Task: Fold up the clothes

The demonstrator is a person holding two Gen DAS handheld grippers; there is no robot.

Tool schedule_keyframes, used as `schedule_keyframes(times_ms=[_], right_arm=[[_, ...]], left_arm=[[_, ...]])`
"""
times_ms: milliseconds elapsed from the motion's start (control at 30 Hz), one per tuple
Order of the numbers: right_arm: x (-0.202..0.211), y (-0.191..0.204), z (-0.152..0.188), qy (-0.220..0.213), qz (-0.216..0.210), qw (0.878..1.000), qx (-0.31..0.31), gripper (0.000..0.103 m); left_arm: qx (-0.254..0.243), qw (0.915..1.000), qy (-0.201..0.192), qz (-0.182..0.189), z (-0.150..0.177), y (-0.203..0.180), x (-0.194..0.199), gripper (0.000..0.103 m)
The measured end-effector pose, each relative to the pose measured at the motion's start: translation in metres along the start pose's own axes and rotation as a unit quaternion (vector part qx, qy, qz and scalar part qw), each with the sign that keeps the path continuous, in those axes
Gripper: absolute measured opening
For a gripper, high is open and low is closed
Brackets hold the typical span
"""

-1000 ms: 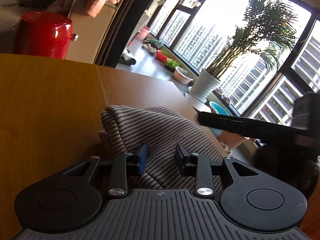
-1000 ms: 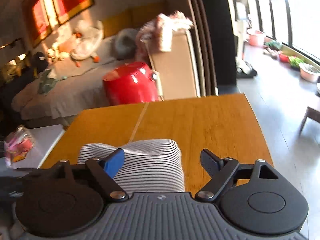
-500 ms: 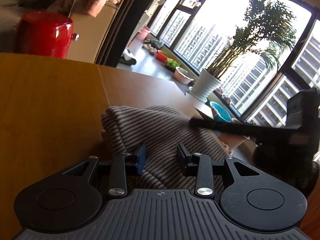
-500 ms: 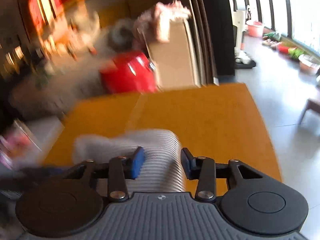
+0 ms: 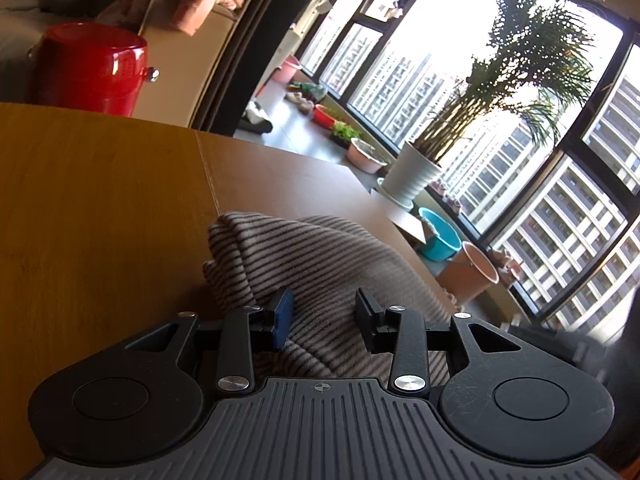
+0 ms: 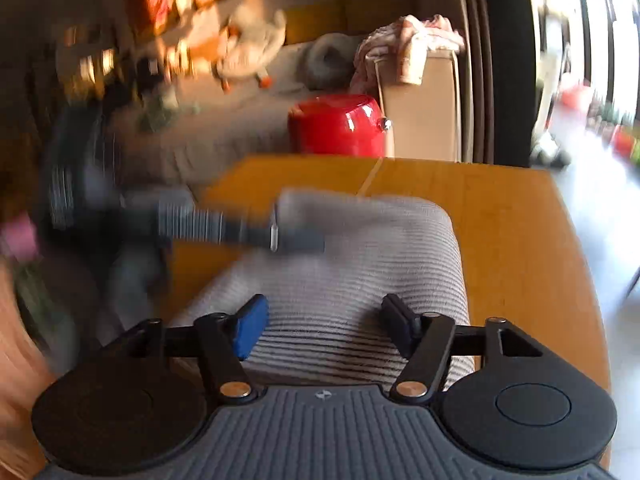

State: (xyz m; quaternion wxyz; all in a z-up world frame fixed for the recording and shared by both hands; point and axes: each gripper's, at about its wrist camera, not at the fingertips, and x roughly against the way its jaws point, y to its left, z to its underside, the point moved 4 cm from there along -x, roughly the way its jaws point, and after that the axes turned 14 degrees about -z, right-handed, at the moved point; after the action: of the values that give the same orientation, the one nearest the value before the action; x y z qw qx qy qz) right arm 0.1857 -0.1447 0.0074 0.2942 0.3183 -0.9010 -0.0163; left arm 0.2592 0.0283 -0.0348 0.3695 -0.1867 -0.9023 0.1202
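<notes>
The wooden table (image 5: 100,208) fills the view under both tools, and on it, right beneath the fingers, lies the striped garment (image 5: 320,256), bundled into a thick rounded pad with doubled layers at its far edge. It already looks folded over at least once; whether more folds are due, this moment can't settle.

The left gripper (image 5: 323,320) sits low over the near part of the cloth, its jaws parted with a ridge of fabric between them, pads not clearly pinching anything. The right gripper (image 6: 324,330) is wider apart, cloth lying under the gap, nothing held. In the right wrist view the left tool shows as a dark blur ahead and to the left of the right fingers, reaching onto the far edge of the bundle.

To do this well: if a grip is coming, take all the stacked layers, not just the top skin, and keep both tools level so the edges stay square. Soft knit like this will likely slump if lifted by one corner.

Against the earlier pictures: a second ago the right jaws stood very wide, half a second ago they had narrowed, and now they've spread partway again. The right tool's dark bar, which crossed the left view to the right of the left fingers, has gone from there. The red bin (image 5: 90,70) beyond the table hasn't budged.
</notes>
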Motion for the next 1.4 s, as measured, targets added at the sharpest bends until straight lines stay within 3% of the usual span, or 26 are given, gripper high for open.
schedule_keyframes(times_ms=[167,267,333,467,667,800,867,933,1000,1100,1333,1400], right_arm=[[-0.008,0.021,0.017,0.011,0.025,0.999,0.038,0.073],[-0.012,0.033,0.027,0.018,0.041,0.997,0.061,0.076],[-0.014,0.039,0.032,0.021,0.048,0.996,0.072,0.077],[-0.009,0.036,0.034,0.017,0.05,0.996,0.068,0.078],[-0.001,0.031,0.036,0.013,0.048,0.997,0.057,0.088],[0.031,0.001,0.033,-0.024,0.027,0.999,-0.021,0.1],[0.045,-0.018,0.034,-0.043,0.034,0.996,-0.072,0.1],[0.042,-0.035,0.041,-0.037,0.036,0.993,-0.11,0.099],[0.031,-0.043,0.05,-0.014,0.022,0.991,-0.133,0.085],[0.015,-0.044,0.049,-0.014,-0.003,0.988,-0.152,0.077],[-0.037,-0.033,0.025,-0.02,-0.024,0.99,-0.137,0.077],[-0.058,-0.03,0.015,-0.023,-0.031,0.991,-0.127,0.081]], left_arm=[[0.014,0.9991,-0.002,-0.041,-0.004,0.0,0.012,0.042],[0.013,0.9977,-0.012,-0.065,-0.002,-0.002,0.031,0.056],[0.007,0.9972,-0.006,-0.074,0.004,-0.005,0.039,0.056],[0.001,0.997,0.028,-0.072,0.019,-0.01,0.035,0.049],[0.0,0.9963,0.032,-0.08,0.023,-0.012,0.032,0.051],[0.002,0.9959,0.032,-0.085,0.026,-0.01,0.036,0.055],[0.004,0.9959,0.032,-0.084,0.027,-0.01,0.037,0.055],[0.004,0.9961,0.033,-0.082,0.028,-0.01,0.035,0.055],[0.005,0.9964,0.033,-0.078,0.028,-0.009,0.033,0.055],[0.01,0.9966,0.033,-0.074,0.028,-0.002,0.029,0.058],[0.025,0.994,0.005,-0.106,0.002,0.039,0.023,0.058],[0.034,0.9925,-0.002,-0.118,-0.008,0.056,0.022,0.058]])
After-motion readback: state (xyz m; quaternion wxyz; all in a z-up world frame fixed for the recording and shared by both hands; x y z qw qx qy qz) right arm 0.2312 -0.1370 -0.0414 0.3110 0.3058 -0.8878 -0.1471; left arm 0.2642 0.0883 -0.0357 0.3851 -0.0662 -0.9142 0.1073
